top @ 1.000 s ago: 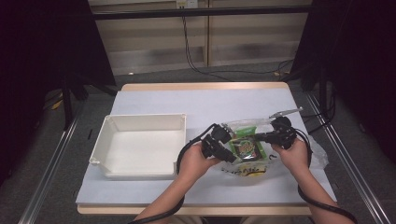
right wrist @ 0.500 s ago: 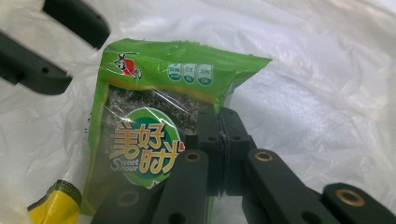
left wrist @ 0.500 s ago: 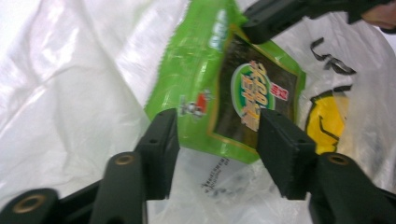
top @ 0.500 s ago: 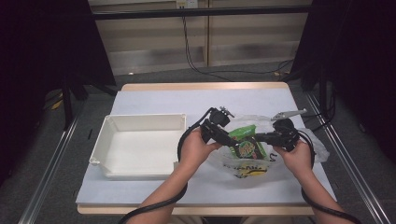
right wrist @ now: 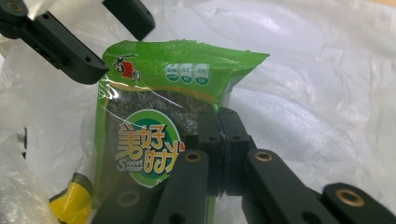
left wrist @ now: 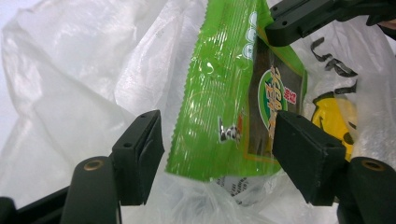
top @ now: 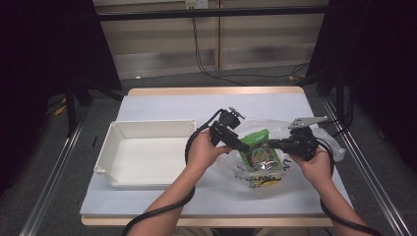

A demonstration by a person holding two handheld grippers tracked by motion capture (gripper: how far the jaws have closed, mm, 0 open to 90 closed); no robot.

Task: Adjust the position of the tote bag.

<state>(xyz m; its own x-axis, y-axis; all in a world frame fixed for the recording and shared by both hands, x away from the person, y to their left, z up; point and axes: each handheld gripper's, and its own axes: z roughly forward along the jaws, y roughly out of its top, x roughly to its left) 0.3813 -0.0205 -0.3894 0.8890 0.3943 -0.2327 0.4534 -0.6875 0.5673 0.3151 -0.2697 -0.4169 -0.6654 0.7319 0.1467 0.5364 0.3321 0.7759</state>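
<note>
Risk: the snack packet (top: 259,150) slips back into the plastic bag (top: 322,142), since the right gripper (right wrist: 223,140) pinches 1 edge while the left gripper (left wrist: 217,144), just opened, stands wide around it.

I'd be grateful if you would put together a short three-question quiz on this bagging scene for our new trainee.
1. True or false: the right gripper is shut on the green snack packet.
2. Which way do the left gripper's jaws stand? A) pressed on the packet B) apart, pads clear of the packet C) shut on the tray's rim
3. In the high view, what lies to the left of the clear plastic bag on the table?

Key
1. True: its jaws pinch the packet's side edge in the right gripper view.
2. B: the jaws have just been opening, and the packet sits between them untouched.
3. The white tray, with nothing in it.
</note>
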